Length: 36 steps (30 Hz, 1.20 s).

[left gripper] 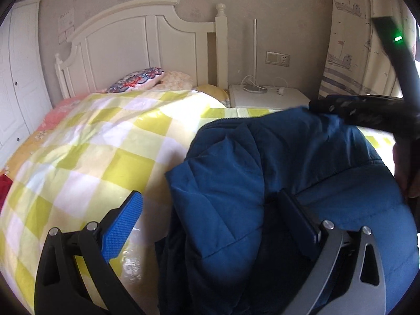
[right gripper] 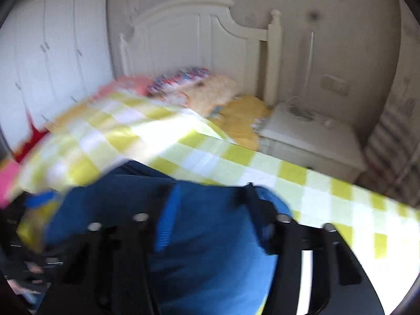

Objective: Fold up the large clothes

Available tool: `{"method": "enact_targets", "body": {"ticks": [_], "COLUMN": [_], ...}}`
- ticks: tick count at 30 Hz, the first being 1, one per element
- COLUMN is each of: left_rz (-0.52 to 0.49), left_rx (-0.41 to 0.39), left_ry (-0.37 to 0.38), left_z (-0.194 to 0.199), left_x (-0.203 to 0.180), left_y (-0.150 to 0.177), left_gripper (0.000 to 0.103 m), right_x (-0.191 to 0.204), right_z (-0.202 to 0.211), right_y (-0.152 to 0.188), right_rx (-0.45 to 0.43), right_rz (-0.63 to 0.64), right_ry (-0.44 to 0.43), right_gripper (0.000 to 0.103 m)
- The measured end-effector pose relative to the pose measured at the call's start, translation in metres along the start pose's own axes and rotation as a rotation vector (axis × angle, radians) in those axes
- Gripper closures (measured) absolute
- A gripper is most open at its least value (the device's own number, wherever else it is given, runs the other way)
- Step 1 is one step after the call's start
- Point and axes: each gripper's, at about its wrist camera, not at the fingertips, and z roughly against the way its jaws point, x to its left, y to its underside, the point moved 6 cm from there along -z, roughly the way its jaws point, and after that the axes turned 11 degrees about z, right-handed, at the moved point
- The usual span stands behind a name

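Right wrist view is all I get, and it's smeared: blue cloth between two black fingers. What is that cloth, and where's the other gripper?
Observer: It's a dark blue padded jacket, crumpled on the yellow checked quilt.
Operator: And the other gripper?
Observer: The left gripper is wide open, one finger over the quilt, the other over the jacket.
Operator: Can you see mine?
Observer: Yes, the right gripper is at the jacket's far edge, with a green light glowing above it.

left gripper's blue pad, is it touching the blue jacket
Apart. In the left wrist view the blue pad stands over the checked cover, with cover showing between it and the jacket.
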Motion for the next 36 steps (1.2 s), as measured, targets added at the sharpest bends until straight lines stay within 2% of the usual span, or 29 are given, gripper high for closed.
{"method": "enact_targets", "body": {"ticks": [3, 5, 7, 9, 11, 12, 14, 17, 19, 22, 23, 24, 25, 26, 28, 30, 33, 35, 36], "left_rz": [0.007, 0.015, 0.018, 0.015, 0.013, 0.013, 0.01, 0.001, -0.006, -0.003, -0.003, -0.004, -0.006, -0.006, -0.002, -0.004, -0.003, -0.002, -0.004], "left_rx": [0.018, 0.038, 0.042, 0.039, 0.04, 0.041, 0.041, 0.037, 0.03, 0.032, 0.032, 0.031, 0.032, 0.033, 0.037, 0.033, 0.033, 0.031, 0.031], "left_ry": [0.003, 0.017, 0.024, 0.022, 0.02, 0.021, 0.013, -0.001, -0.011, -0.006, -0.006, -0.008, -0.012, -0.013, -0.005, -0.01, -0.007, -0.008, -0.009], "left_z": [-0.003, -0.006, -0.006, -0.005, -0.006, -0.006, -0.005, -0.005, -0.004, -0.005, -0.005, -0.005, -0.005, -0.006, -0.006, -0.006, -0.006, -0.005, -0.005], "left_x": [0.003, 0.005, 0.005, 0.005, 0.005, 0.005, 0.004, 0.004, 0.003, 0.003, 0.004, 0.003, 0.003, 0.003, 0.004, 0.004, 0.005, 0.005, 0.005], "left_y": [0.0, 0.001, 0.001, 0.001, 0.001, 0.002, 0.002, 0.001, 0.001, 0.001, 0.0, 0.0, 0.0, 0.001, 0.0, 0.0, 0.0, 0.0, 0.0], "left_gripper": [0.002, 0.002, 0.002, 0.002, 0.002, 0.002, 0.002, 0.002, 0.002, 0.002, 0.002, 0.002, 0.002, 0.002, 0.002, 0.002, 0.002, 0.002, 0.002], "right_x": [0.009, 0.009, 0.004, -0.008, -0.017, -0.016, -0.001, -0.004, -0.005, -0.013, -0.017, -0.018, -0.012, -0.007, -0.006, -0.007, -0.001, 0.016, 0.026], "right_z": [-0.036, -0.036, -0.025, -0.001, 0.007, -0.002, -0.036, -0.037, -0.029, -0.005, -0.006, -0.014, -0.029, -0.036, -0.033, -0.024, 0.007, 0.024, 0.028], "right_y": [0.01, 0.01, 0.004, -0.005, -0.008, -0.001, 0.025, 0.031, 0.023, 0.009, 0.01, 0.015, 0.026, 0.032, 0.032, 0.028, 0.022, 0.023, 0.027], "right_rx": [0.141, 0.158, 0.129, 0.034, 0.001, 0.045, 0.174, 0.17, 0.182, 0.084, 0.082, 0.12, 0.187, 0.21, 0.212, 0.223, 0.156, 0.112, 0.117], "right_rz": [0.121, 0.147, 0.103, -0.015, -0.042, -0.021, 0.059, 0.025, 0.014, -0.035, -0.049, -0.052, -0.037, -0.009, 0.018, -0.026, -0.087, -0.071, -0.038], "right_ry": [0.035, 0.047, 0.029, -0.023, 0.026, 0.04, -0.005, -0.018, 0.014, 0.075, 0.088, 0.093, 0.047, 0.026, 0.042, 0.041, 0.019, -0.036, -0.049], "right_gripper": [0.064, 0.064, 0.064, 0.064, 0.064, 0.064, 0.063, 0.063, 0.063, 0.063, 0.063, 0.063, 0.062, 0.062, 0.062, 0.062, 0.062, 0.061, 0.058]}}
